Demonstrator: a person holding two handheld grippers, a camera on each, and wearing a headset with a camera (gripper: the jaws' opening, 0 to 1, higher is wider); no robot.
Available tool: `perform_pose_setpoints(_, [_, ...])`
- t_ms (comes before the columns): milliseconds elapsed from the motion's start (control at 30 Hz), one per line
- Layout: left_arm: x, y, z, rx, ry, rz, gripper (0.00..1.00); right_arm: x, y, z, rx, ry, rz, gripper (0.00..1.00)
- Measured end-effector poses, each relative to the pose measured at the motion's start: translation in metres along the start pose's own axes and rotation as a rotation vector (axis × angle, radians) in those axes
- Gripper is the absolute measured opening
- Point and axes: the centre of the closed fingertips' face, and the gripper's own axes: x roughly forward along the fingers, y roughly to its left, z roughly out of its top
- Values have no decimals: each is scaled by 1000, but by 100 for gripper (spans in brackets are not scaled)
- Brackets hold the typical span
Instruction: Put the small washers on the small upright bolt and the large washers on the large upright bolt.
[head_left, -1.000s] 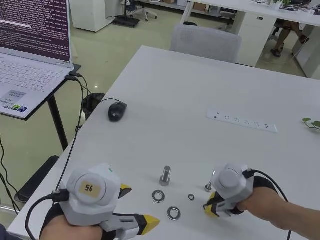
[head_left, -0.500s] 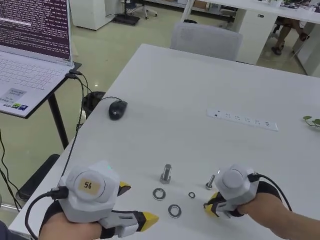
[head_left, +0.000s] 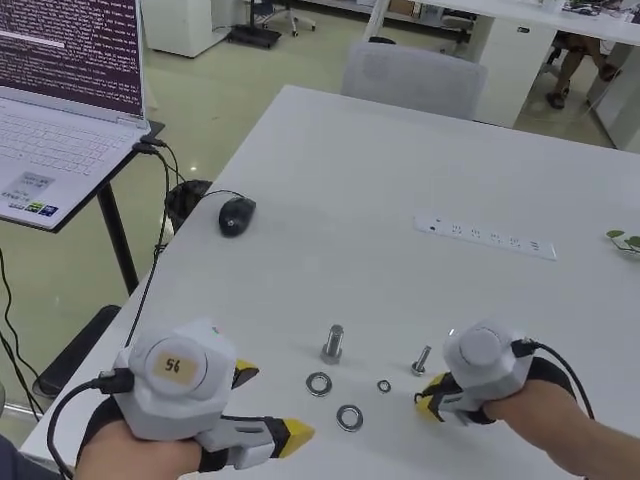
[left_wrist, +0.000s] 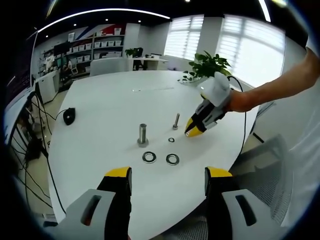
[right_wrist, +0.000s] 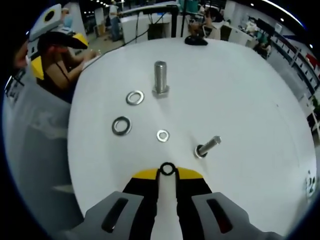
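- On the right gripper (right_wrist: 168, 174) we see the jaws drawn almost together. They pinch what appears to be a small washer (right_wrist: 168, 170) at the yellow tips, though the ring is tiny in this view.
- On the left gripper (left_wrist: 168, 175) we see the jaws spread wide. It is left of the large bolt (head_left: 332, 343) and nearer the person.
- We take the large bolt as our landmark. It stands upright on its head on the white table (head_left: 400, 180).
- The small bolt (head_left: 421, 360) stands upright to the right of the large bolt. The right gripper's tips are just beside it.
- A loose small washer (head_left: 384, 386) lies flat, right of the large bolt and slightly nearer the person.
- The first large washer (head_left: 319, 383) lies flat just in front of the large bolt. The second large washer (head_left: 350, 417) lies nearer the person, and the two are apart.
- A mouse (head_left: 236, 215) and a power strip (head_left: 484, 241) lie well beyond the large bolt.
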Motion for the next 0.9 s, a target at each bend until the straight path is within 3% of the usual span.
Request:
perform_pose_setpoints(367, [2,-2,1,3,0,-8,58,-32,-33,24,14,-71,-91,13])
perform_pose_setpoints(600, [3,-3,3,5,-1,-10,58,-36,-45,40,-5,-87,-106,13])
perform_pose_setpoints(900, [2,1,2,-2,-3,-4,58,-28,-47,39,-25,-57,-87,13])
